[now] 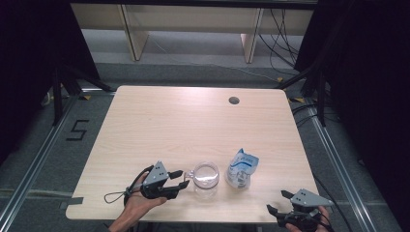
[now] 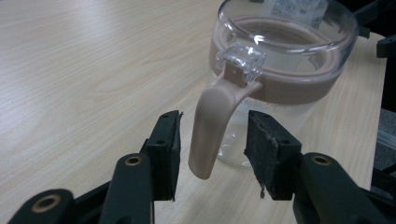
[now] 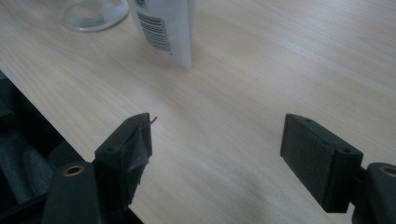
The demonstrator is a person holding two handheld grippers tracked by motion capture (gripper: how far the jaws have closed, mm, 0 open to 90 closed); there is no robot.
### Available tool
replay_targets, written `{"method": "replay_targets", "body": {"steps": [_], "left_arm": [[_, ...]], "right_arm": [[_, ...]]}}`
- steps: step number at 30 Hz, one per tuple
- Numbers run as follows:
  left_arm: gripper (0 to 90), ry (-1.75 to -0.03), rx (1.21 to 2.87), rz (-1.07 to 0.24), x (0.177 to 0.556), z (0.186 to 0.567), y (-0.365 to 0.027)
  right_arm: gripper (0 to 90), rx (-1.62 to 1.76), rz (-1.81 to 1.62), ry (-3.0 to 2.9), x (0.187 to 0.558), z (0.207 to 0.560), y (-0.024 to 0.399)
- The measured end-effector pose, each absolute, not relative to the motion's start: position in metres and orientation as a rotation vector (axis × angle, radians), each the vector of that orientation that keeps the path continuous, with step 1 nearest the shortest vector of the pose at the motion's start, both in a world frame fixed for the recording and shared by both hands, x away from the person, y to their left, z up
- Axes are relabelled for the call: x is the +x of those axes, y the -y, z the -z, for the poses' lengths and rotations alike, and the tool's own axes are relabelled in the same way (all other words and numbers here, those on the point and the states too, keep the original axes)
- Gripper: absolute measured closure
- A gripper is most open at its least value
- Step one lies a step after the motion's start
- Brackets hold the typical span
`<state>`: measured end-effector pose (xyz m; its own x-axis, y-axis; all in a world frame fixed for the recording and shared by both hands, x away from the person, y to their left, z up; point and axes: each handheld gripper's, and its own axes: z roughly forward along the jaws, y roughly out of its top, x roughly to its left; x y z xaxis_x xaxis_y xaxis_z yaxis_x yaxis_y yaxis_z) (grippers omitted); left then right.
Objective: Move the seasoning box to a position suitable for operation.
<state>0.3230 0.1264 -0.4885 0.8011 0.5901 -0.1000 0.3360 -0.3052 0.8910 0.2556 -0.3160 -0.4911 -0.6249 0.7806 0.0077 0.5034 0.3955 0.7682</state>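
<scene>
A clear glass jug (image 1: 206,180) with a beige rim band and a beige handle (image 2: 212,126) stands near the table's front edge. My left gripper (image 1: 183,178) comes at it from the left. Its jaws straddle the handle, with a gap showing on each side, so the pads (image 2: 168,149) do not press on it. A white and blue pouch (image 1: 241,169) stands upright just right of the jug. My right gripper (image 1: 277,201) rests at the table's front right corner, open and holding nothing. In the right gripper view the pouch (image 3: 166,28) and the jug's base (image 3: 93,14) lie ahead of it.
The light wooden table (image 1: 193,121) has a round cable hole (image 1: 234,100) at its far right. Bare tabletop stretches behind the jug and pouch. Metal floor rails (image 1: 333,154) run along both sides, and wooden furniture legs (image 1: 138,38) stand beyond the table.
</scene>
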Motion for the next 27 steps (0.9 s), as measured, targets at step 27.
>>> {"method": "replay_targets", "body": {"steps": [27], "left_arm": [[64.3, -0.747, 1.807, -0.243, 0.324, 0.454, -0.127]], "right_arm": [[36.8, 0.999, -1.220, -2.336, 0.250, 0.487, 0.302]]}}
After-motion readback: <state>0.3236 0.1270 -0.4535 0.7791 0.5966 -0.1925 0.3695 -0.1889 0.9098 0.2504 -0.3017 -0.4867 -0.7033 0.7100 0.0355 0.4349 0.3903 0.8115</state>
